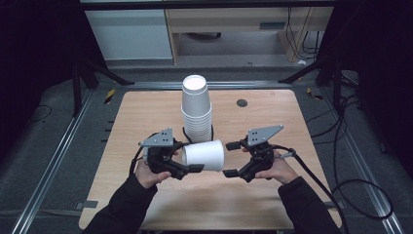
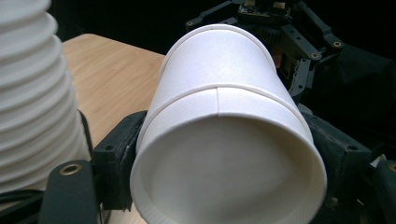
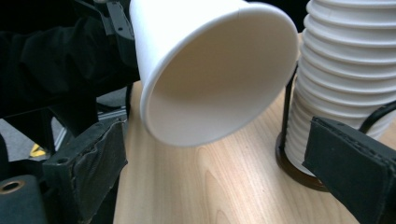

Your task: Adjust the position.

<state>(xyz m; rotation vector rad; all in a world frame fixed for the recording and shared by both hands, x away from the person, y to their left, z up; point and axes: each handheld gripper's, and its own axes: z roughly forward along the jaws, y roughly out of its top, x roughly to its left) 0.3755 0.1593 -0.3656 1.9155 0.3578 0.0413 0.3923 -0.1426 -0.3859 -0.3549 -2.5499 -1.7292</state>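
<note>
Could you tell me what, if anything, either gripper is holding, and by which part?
The left gripper holds a single paper cup sideways, clamped across its closed bottom end. The right gripper is open, holding nothing.

High view overhead, facing forward-down; both claw views close, sharing cup (image 2: 224, 140) (image 3: 210, 70).

Both forearms in from bottom edge, dark sleeves, angled inward. Left hand (image 1: 146, 174) wrapped round left gripper (image 1: 187, 163), jaws pointing right toward table centre, closed on sides of a white cup (image 1: 204, 155) lying sideways betw. them, bottom end toward its camera. Right hand (image 1: 278, 170) gripping right gripper (image 1: 232, 159), jaws pointing left, spread wide apart, nothing betw. them, tips just beside cup's open mouth. Grey plates on top of both. Cable trailing off right gripper, back to right.
</note>
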